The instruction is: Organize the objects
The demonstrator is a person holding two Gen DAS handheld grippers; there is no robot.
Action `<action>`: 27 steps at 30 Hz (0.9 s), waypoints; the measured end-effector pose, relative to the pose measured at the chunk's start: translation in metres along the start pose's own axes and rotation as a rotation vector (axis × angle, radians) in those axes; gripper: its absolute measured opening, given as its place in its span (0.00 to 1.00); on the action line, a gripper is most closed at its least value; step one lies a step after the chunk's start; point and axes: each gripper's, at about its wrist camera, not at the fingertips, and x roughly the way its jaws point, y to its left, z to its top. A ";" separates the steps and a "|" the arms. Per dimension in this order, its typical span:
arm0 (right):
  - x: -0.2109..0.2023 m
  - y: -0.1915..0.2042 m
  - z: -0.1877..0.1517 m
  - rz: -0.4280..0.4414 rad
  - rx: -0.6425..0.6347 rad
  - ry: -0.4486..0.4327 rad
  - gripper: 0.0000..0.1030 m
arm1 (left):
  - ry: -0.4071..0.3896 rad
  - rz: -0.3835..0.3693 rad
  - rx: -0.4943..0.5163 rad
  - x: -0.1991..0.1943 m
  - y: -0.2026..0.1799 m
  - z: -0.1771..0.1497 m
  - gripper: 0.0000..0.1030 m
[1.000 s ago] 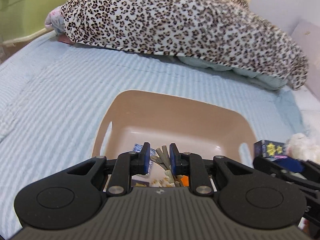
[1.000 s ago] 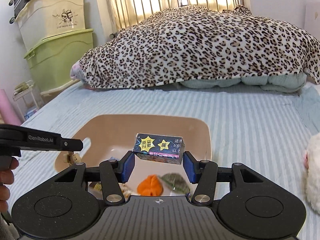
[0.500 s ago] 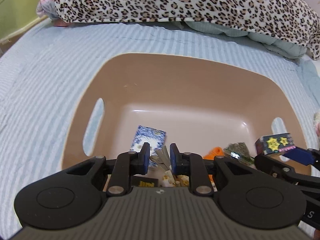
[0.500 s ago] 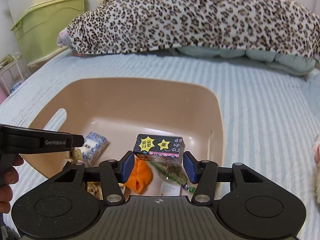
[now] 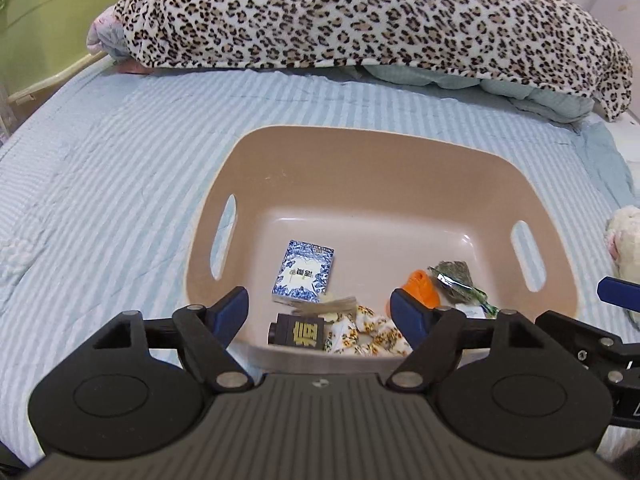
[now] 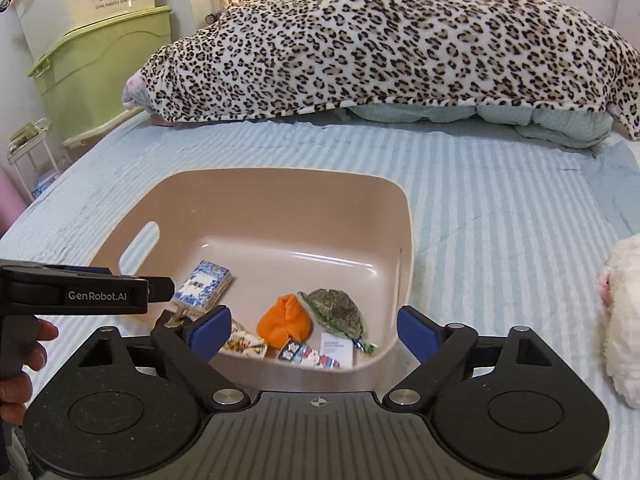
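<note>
A tan plastic basket (image 5: 320,148) (image 6: 248,188) sits on the striped bed. Inside lie a blue-and-white pack (image 5: 303,271) (image 6: 203,283), an orange item (image 5: 422,288) (image 6: 285,320), a green packet (image 5: 456,278) (image 6: 335,307), a floral cloth (image 5: 364,336) (image 6: 242,340), a black box with gold print (image 5: 298,330) and a small starred box (image 6: 308,356). My left gripper (image 5: 320,312) is open and empty over the basket's near rim. My right gripper (image 6: 314,330) is open and empty over the near right corner.
A leopard-print blanket (image 5: 360,16) (image 6: 380,40) is heaped at the far end of the bed. A white plush toy (image 6: 622,320) (image 5: 624,236) lies right of the basket. Green and cream storage bins (image 6: 96,52) stand left of the bed.
Both grippers opened. The starred box left the right gripper and lies in the basket. The left gripper's wooden piece was let go too. Both grippers pulled back a little.
</note>
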 end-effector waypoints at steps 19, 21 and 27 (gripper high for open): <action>-0.073 0.000 -0.062 -0.042 0.031 -0.033 0.91 | -0.009 -0.015 0.069 -0.064 -0.007 -0.069 0.79; -0.080 0.003 -0.071 -0.044 0.018 -0.044 0.91 | -0.010 -0.030 0.075 -0.070 -0.009 -0.076 0.79; -0.098 0.004 -0.082 -0.017 0.043 -0.047 0.91 | -0.035 -0.048 0.084 -0.091 -0.013 -0.092 0.79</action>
